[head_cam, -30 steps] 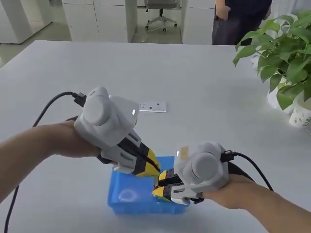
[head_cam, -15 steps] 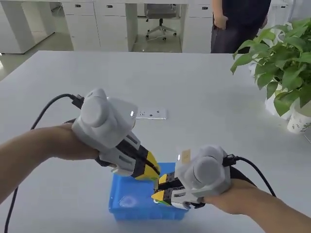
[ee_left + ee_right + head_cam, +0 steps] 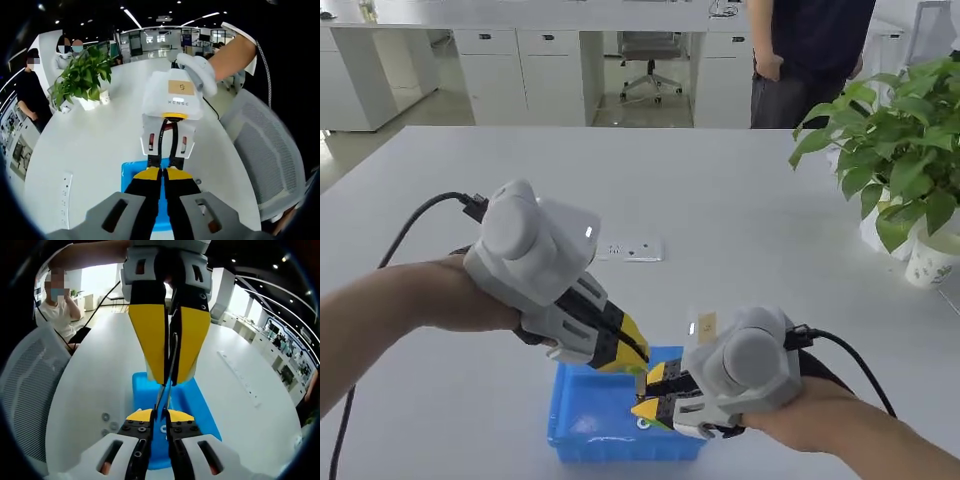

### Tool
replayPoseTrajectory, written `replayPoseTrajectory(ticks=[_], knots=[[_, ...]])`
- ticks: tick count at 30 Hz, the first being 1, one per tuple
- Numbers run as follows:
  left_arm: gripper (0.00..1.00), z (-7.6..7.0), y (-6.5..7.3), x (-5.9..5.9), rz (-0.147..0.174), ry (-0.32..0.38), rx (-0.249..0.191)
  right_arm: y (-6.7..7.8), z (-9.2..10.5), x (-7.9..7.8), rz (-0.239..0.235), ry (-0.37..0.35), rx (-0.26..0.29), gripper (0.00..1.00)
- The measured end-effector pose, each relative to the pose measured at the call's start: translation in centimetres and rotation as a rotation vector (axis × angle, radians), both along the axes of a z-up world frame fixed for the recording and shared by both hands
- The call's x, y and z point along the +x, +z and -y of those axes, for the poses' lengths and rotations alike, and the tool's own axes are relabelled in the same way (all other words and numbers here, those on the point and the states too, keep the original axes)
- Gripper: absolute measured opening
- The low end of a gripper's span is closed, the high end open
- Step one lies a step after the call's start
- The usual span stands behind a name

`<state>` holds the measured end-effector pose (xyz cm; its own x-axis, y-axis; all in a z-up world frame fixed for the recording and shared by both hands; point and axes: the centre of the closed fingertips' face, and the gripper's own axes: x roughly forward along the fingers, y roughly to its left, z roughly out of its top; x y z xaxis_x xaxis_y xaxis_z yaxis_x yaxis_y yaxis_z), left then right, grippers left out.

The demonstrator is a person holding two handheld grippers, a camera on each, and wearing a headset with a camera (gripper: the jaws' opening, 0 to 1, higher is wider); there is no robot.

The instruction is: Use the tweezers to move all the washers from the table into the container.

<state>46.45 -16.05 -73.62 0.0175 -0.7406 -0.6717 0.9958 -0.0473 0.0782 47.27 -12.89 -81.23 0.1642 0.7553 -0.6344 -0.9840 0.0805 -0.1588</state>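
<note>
A blue container (image 3: 582, 432) sits at the table's near edge. My left gripper (image 3: 632, 350) reaches over it from the left, its yellow jaws shut on thin metal tweezers (image 3: 170, 362). My right gripper (image 3: 648, 396) meets it from the right. In the right gripper view my right gripper (image 3: 160, 415) has the tweezers' lower end between its nearly touching jaws. A washer (image 3: 163, 429) lies inside the container (image 3: 186, 405). Three washers (image 3: 106, 417) lie on the table beside it. In the left gripper view my left gripper (image 3: 163, 173) points at the right gripper's body above the container (image 3: 131, 176).
A white power strip (image 3: 630, 250) lies on the table beyond the grippers. A potted plant (image 3: 900, 160) stands at the right edge. A person (image 3: 800, 60) stands past the far side. A grey mesh chair (image 3: 265, 145) is beside the table.
The head camera has tilted, so the scene sits lower. Both grippers stay together over the container. A small ring now shows on the container floor under the jaws.
</note>
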Motion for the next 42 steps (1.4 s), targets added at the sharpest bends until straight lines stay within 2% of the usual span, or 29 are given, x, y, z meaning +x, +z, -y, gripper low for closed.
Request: replayPoseTrajectory(ticks=[9,14,31,42], knots=[[0.05,0.0,0.6,-1.6,0.013,-0.006,0.003,0.7,0.2,-1.5,0.001,0.0,0.001,0.1],[0.05,0.0,0.4,-2.6,0.008,-0.014,0.004,0.6,0.3,-2.7,-0.005,0.003,-0.001,0.1],[0.05,0.5,-1.8,-5.6,-0.017,-0.053,0.019,-1.6,1.0,-6.2,-0.051,0.005,-0.011,0.11],[0.05,0.6,-3.4,-7.2,-0.046,-0.063,0.034,-3.3,1.0,-7.9,-0.079,0.009,-0.016,0.11]])
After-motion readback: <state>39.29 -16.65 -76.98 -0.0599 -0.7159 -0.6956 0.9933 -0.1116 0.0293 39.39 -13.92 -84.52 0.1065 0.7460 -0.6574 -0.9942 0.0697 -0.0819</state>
